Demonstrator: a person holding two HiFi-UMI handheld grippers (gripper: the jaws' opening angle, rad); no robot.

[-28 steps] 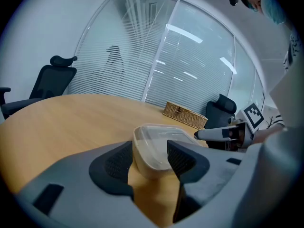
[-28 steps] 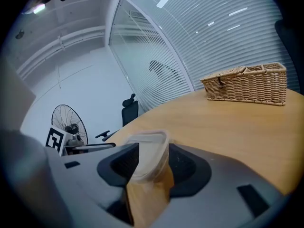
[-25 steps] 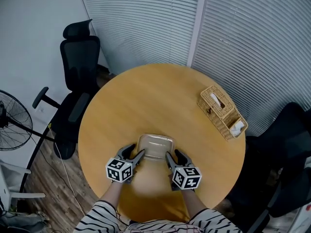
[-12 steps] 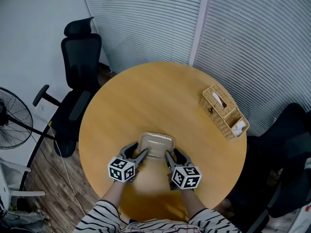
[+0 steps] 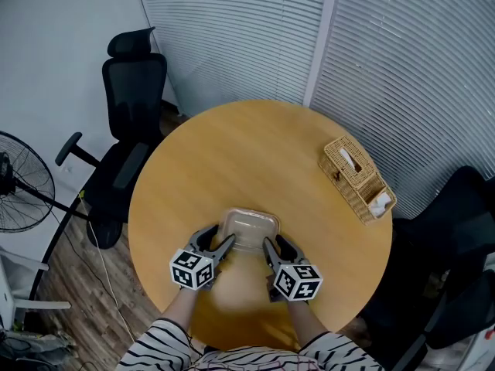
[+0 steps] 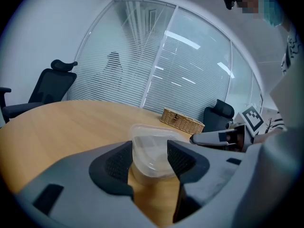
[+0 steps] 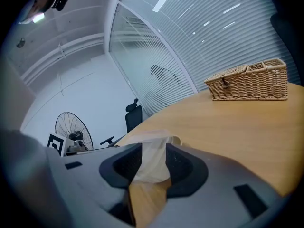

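Observation:
A clear plastic container [image 5: 249,228] sits low over the near part of the round wooden table [image 5: 232,149]. My left gripper [image 5: 219,243] is shut on its left near corner and my right gripper [image 5: 270,246] is shut on its right near corner. In the left gripper view the container [image 6: 151,148] fills the gap between the dark pads [image 6: 118,163], and the right gripper [image 6: 221,136] reaches in from the right. In the right gripper view the container's thin wall [image 7: 153,158] is pinched between the jaws. It looks empty.
A wicker basket [image 5: 356,178] stands at the table's right edge, also visible as the basket [image 6: 182,121] and the basket [image 7: 247,82]. A black office chair [image 5: 131,99] stands at the far left, a floor fan [image 5: 19,180] at the left, and another dark chair [image 5: 456,230] at the right. Blinds cover the glass wall behind.
The container, held by both grippers, has risen a little and sits more level in the left gripper view. Both grippers have kept their hold.

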